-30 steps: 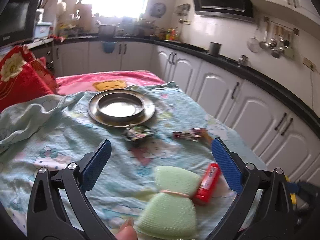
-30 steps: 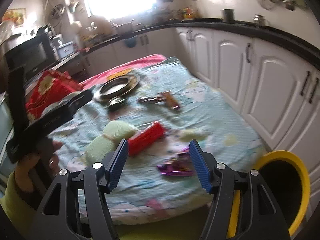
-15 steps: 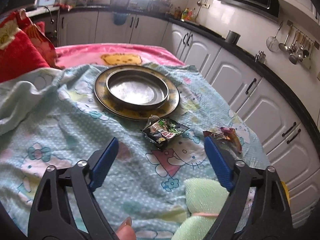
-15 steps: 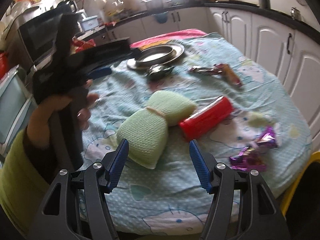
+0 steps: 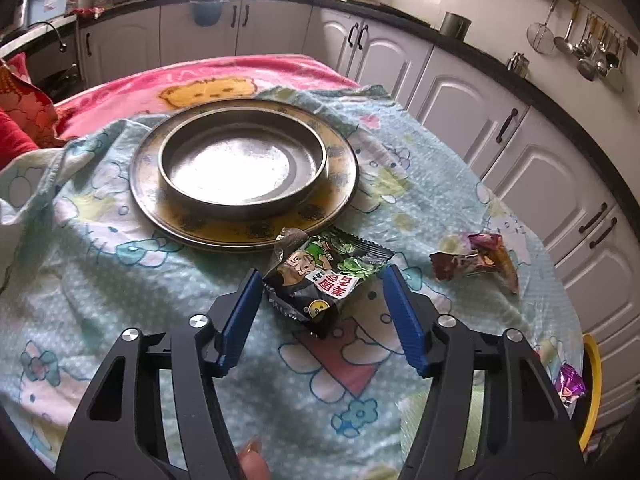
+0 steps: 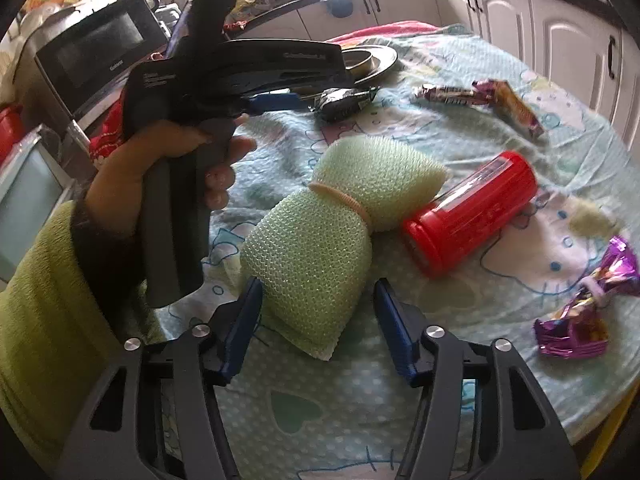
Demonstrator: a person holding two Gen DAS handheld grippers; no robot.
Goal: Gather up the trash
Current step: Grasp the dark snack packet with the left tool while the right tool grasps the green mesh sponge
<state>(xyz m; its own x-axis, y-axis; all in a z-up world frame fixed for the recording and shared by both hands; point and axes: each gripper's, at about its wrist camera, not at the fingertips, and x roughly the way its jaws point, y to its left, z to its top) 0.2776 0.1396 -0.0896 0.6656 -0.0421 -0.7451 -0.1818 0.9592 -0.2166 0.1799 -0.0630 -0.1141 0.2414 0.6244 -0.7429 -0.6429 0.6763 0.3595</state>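
The round table (image 5: pixel 100 280), draped in a thin pale-blue cartoon cloth with a pink blanket showing at its far edge, stands close to the white cabinets (image 5: pixel 532 168) along the right, leaving only a narrow gap there; a yellow-rimmed bin (image 5: pixel 592 384) sits just off the near right edge. The middle of the cloth is bare, rumpled fabric with room to move. Toward the far edge a dull metal dish (image 5: pixel 240 168) rests inside a wider brass-coloured plate (image 5: pixel 344 184). Just in front of that plate's near rim lies a crinkled, glossy black snack wrapper (image 5: pixel 320 276), and the left gripper (image 5: pixel 320 284) has its blue ribbed pads on either side of it; its jaws have just been closing, the left pad about at the wrapper's edge, the right one apart from it, so nothing is pinched. Toward the right edge lies a twisted brown-and-red foil wrapper (image 5: pixel 476 260), and a shiny purple one (image 6: pixel 584 304) lies near the near right edge. The right gripper (image 6: pixel 316 300), its jaws also just closing but with a gap each side, straddles the near end of a knobbly pale-green sponge (image 6: pixel 320 240) cinched with a band, which touches a ribbed red plastic cylinder (image 6: pixel 468 212) lying on its side.
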